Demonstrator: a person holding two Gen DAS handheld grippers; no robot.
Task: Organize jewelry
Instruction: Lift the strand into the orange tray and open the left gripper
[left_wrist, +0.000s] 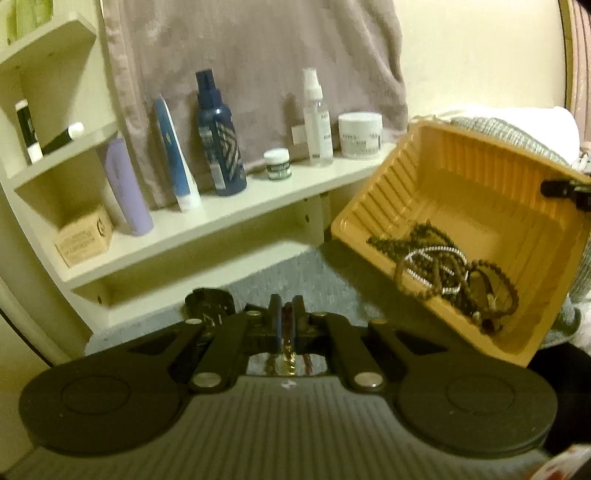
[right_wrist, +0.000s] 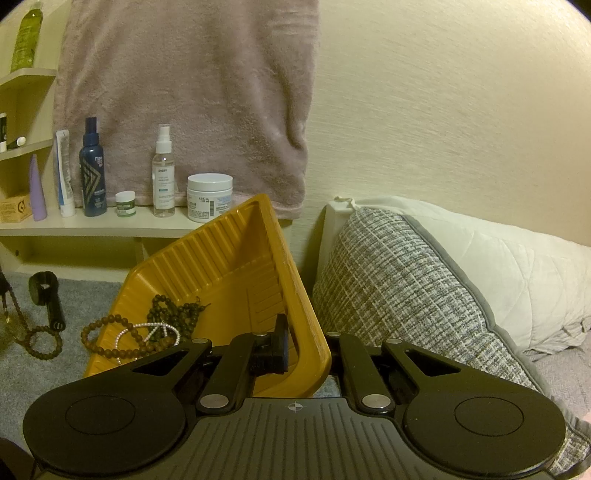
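Grey carpet (right_wrist: 22, 369) is lying under everything. Right gripper (right_wrist: 306, 354) is clamping the tray (right_wrist: 229, 266) rim, tipping it open. Left gripper (left_wrist: 287, 325), lower middle, is pinching a bead string (left_wrist: 285, 352) for the beads (left_wrist: 443, 266) inside.

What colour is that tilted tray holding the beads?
Mustard yellow, with ribbed walls; the tray shows best in the right wrist view.

cream wall (right_wrist: 424, 110), grey carpet (right_wrist: 22, 350), pale shelf (right_wrist: 92, 225), hanging pink towel (right_wrist: 184, 92).

A bedroom at home: pillows (right_wrist: 461, 266), carpet (right_wrist: 22, 365), toiletries shelf (right_wrist: 110, 225), hung towel (right_wrist: 192, 92).
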